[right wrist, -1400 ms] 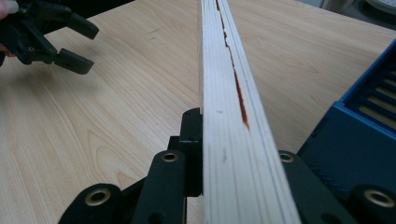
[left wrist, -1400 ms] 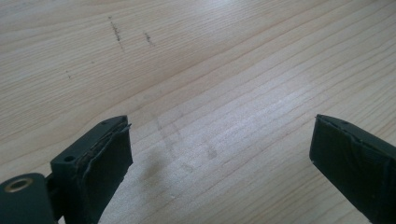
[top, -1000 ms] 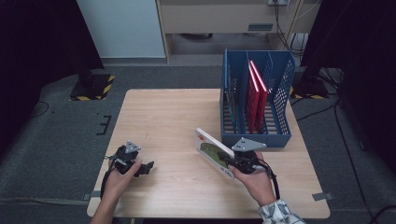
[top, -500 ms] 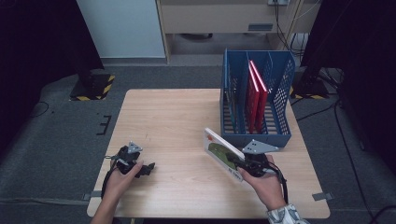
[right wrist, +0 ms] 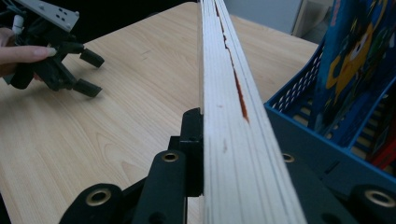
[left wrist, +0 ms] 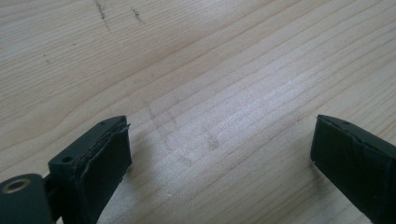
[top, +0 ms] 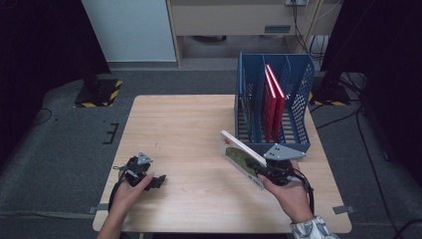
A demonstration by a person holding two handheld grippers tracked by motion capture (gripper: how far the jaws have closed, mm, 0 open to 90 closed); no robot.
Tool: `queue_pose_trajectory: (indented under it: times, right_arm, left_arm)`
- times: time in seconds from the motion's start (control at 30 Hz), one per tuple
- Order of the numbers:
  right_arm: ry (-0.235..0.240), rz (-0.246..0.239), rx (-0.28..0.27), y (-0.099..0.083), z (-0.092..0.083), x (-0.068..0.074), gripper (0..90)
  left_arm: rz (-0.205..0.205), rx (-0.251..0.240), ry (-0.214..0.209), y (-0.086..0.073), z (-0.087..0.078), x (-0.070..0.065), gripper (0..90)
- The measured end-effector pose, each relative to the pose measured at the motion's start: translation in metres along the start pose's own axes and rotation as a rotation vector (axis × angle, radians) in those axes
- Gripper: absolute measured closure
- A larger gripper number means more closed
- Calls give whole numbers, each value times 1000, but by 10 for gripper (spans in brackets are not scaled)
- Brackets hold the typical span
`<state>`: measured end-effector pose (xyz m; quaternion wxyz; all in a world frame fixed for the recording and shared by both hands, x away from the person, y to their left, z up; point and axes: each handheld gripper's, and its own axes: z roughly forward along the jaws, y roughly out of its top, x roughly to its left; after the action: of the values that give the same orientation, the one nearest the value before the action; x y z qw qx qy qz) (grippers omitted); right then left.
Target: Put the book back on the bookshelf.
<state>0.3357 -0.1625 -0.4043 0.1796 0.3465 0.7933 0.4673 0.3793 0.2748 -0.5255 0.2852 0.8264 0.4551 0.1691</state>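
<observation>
Right tongs point(top: 263, 172), near the worktop's point(top: 189, 129) right front corner, clamp a thin picture book point(top: 242, 158) by its lower edge; the book is lifted off the surface and tilted, just in front of the blue file rack point(top: 298, 94) at the right edge, which holds red books point(top: 272, 99) upright. Left tongs point(top: 158, 180), near the front left corner, rest with jaws spread wide over bare wood, gripping nothing.
</observation>
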Motion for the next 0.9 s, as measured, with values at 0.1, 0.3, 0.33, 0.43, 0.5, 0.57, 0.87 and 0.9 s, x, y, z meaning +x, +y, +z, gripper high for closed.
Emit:
queue_pose_trajectory:
  times: [0.1, 0.3, 0.33, 0.43, 0.5, 0.57, 0.87, 0.9]
  right_arm:
    - [-7, -10, -3, 7, -4, -1, 757]
    - [-10, -13, -13, 17, -12, -3, 757]
    - [-13, -16, -11, 18, -13, -4, 757]
    - [-16, -15, -16, 22, -17, -6, 757]
    - [-21, -16, -22, 24, -20, -7, 757]
    - [-33, -17, -27, 26, -23, -9, 756]
    - [-64, 7, -32, 24, -34, -22, 757]
    - [-65, 7, -31, 23, -34, -23, 756]
  left_arm:
    - [-3, 5, -8, -1, 1, 0, 36]
    - [-9, 4, -10, -1, 1, 0, 33]
    - [-9, 3, -9, -2, 1, 0, 32]
    - [-12, 0, -11, -2, 2, 0, 25]
    - [-15, -4, -10, -3, 2, 0, 20]
    - [-12, -3, -10, -3, 2, 0, 19]
    - [-16, -19, -10, -5, 3, -1, 0]
    - [-16, -21, -10, -5, 3, -1, 0]
